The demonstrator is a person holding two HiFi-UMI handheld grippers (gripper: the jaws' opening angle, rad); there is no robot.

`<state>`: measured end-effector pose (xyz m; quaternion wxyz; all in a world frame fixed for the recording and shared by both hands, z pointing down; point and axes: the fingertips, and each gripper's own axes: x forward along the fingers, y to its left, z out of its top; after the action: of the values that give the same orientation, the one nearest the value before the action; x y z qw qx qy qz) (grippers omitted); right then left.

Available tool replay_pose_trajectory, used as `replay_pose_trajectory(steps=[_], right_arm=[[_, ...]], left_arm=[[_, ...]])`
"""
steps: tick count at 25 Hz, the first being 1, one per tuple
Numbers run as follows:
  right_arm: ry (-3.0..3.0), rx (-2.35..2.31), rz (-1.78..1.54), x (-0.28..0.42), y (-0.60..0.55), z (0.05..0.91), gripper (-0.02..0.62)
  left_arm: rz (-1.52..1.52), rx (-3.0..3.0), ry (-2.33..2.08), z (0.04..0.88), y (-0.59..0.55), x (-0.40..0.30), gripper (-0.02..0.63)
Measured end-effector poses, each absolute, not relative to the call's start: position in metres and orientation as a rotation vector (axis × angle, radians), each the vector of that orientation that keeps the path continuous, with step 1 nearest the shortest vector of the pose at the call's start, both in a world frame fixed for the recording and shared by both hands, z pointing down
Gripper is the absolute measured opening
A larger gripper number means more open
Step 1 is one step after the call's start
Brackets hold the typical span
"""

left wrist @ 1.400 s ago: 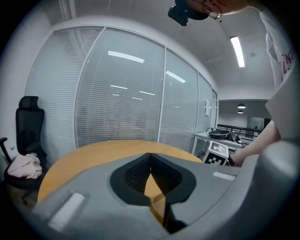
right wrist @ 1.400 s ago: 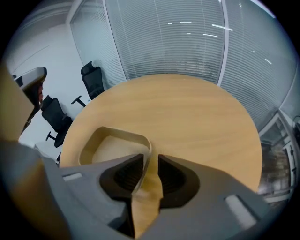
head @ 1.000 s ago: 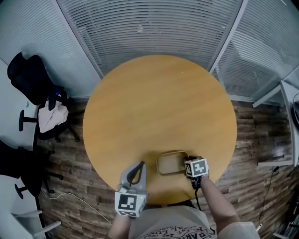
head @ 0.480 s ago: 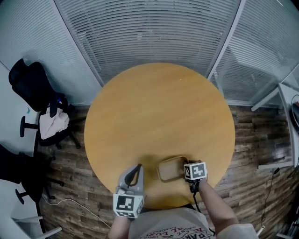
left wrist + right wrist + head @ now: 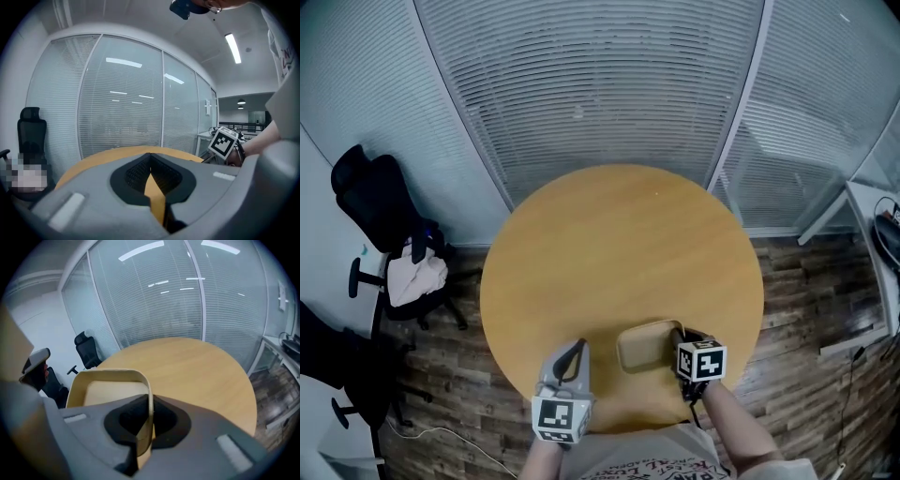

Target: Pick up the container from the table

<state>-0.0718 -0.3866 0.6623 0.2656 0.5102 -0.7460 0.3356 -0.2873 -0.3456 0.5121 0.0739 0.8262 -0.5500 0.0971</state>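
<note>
A tan, shallow, rectangular container (image 5: 647,346) is over the near part of the round wooden table (image 5: 619,253). My right gripper (image 5: 682,339) is at its right end, shut on the container's wall (image 5: 148,404), which stands pinched between the jaws. The container's open inside (image 5: 105,392) reaches away to the left of the jaws. I cannot tell whether its base touches the table. My left gripper (image 5: 573,355) is to the left of the container, apart from it, jaws shut with nothing between them (image 5: 151,180). The right gripper's marker cube (image 5: 223,141) shows in the left gripper view.
A black office chair (image 5: 380,202) with a pale cloth (image 5: 417,279) on it stands left of the table on the wood floor. Glass walls with blinds (image 5: 581,84) run behind the table. A white desk corner (image 5: 877,220) is at the right.
The head view has tilted, so the table sits lower in the picture. The right gripper stays shut on the container; both grippers keep nearly the same places.
</note>
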Motion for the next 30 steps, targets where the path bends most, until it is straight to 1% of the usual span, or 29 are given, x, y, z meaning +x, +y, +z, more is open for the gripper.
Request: replay_pose_trajectory(steps=[7,16,20,24,30], right_arm=[[-2.184,1.531,0.716,-0.077,-0.382,0.570,0.005],[-2.347,1.748,0.315,-0.079,-0.372,0.470,0.006],[-2.385,1.835,0.218,-0.071,-0.366,0.452,0.005],[-2.444,1.836,0.251,-0.078,-0.361,0.447,0.005],[-2.475,1.811,0.211,-0.091,-0.357,0.442,0.005]], left_arm=[[0.204,2.566,-1.657,0.475,-0.337,-0.284,0.006],[0.122,2.642,-1.685,0.442,-0.331,-0.288,0.006],[0.114,2.638,-1.683,0.442,-0.327,-0.287,0.006],[0.104,2.638,-1.680,0.443,-0.327,-0.290,0.006],[0.088,2.641,-1.689,0.441,-0.325,-0.298,0.006]])
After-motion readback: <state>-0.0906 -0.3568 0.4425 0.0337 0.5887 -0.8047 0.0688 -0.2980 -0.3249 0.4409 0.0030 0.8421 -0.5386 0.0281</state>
